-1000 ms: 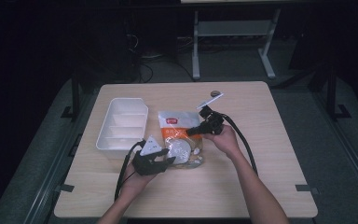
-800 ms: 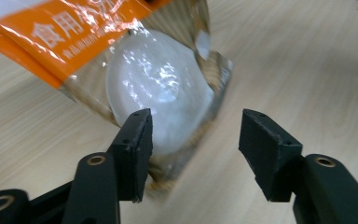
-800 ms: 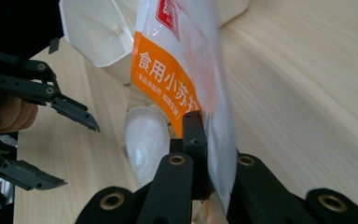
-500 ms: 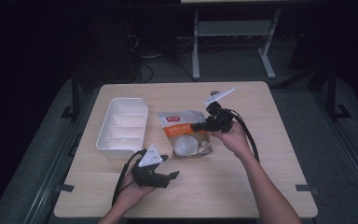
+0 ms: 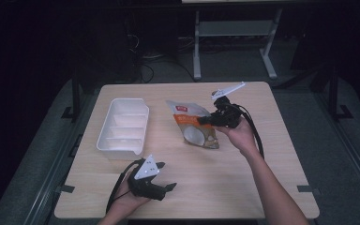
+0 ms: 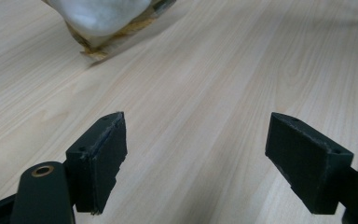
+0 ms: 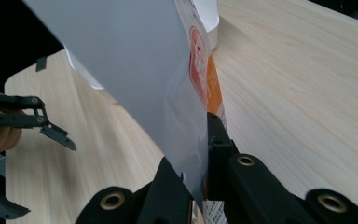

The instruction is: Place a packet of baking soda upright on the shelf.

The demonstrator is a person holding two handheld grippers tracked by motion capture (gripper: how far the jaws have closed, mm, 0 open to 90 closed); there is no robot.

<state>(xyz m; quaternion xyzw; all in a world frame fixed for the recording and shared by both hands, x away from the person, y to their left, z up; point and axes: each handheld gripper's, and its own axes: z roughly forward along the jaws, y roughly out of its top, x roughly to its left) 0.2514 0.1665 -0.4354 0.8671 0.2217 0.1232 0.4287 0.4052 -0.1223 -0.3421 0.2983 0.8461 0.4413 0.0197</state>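
High view, from the left: a white divided tray (image 5: pixel 123 126) sits on the bench (image 5: pixel 272 187); toward the near edge, the left tongs (image 5: pixel 168 187) have just been opening and gape wide, nothing between them. Mid-bench, the right tongs (image 5: pixel 202 120) are clamped on the snack pouch (image 5: pixel 194 129), holding its edge raised above the wood.

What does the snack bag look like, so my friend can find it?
Look at the middle of the wooden table, just right of the white divided tray. The snack bag hangs there, pinched in the right tongs. It alone is orange and white with a red label.
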